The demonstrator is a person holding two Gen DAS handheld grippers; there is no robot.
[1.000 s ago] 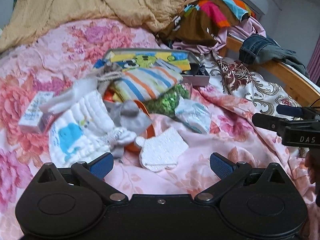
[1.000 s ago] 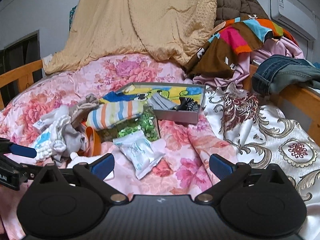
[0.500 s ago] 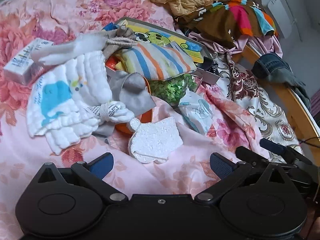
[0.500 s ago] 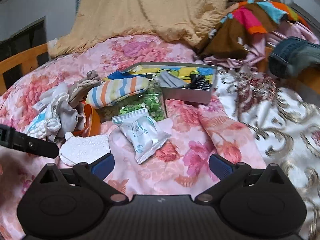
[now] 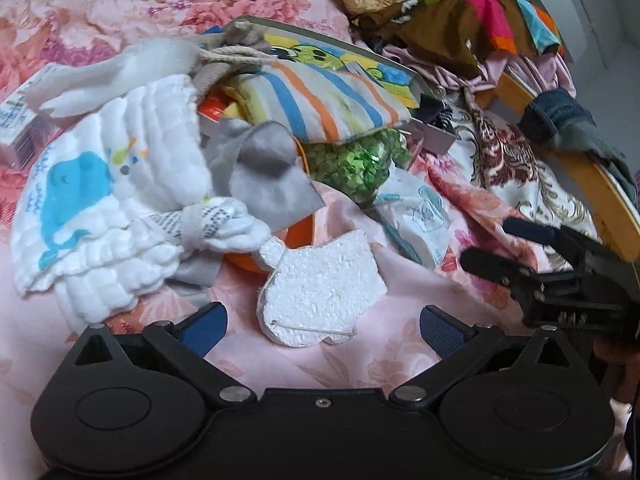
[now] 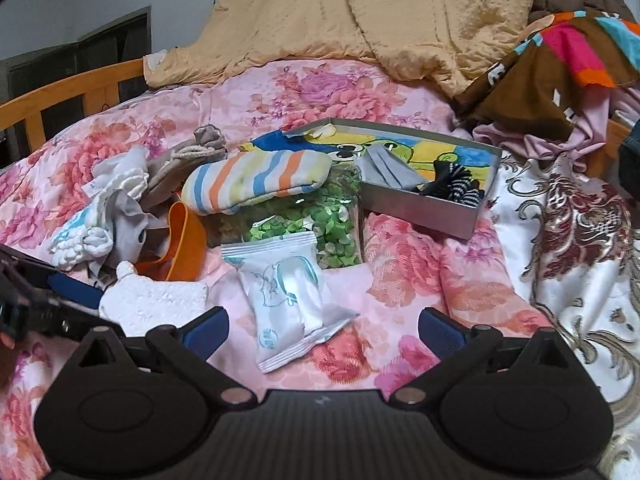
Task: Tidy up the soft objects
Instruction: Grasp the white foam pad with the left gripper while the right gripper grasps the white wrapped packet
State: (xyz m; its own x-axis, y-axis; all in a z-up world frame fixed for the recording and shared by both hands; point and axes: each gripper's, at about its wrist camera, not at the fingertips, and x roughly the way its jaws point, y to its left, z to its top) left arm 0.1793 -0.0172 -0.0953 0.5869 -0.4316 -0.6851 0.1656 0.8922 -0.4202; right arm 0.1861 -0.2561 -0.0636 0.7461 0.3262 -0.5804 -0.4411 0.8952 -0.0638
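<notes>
Your left gripper (image 5: 320,326) is spread wide and empty, with the white foam piece (image 5: 320,284) lying on the pink floral bedspread (image 5: 100,16) between its fingers. Your right gripper (image 6: 322,330) is equally wide and empty over the white sachet (image 6: 286,296). Beyond them the soft pile sits mid-bed: whale washcloth (image 5: 100,196), striped sock (image 6: 256,180), grey cloth (image 5: 264,172). Behind it lies the cartoon-lined box (image 6: 424,184), then a tan quilt (image 6: 360,12) and the wooden bed rail (image 6: 60,92).
</notes>
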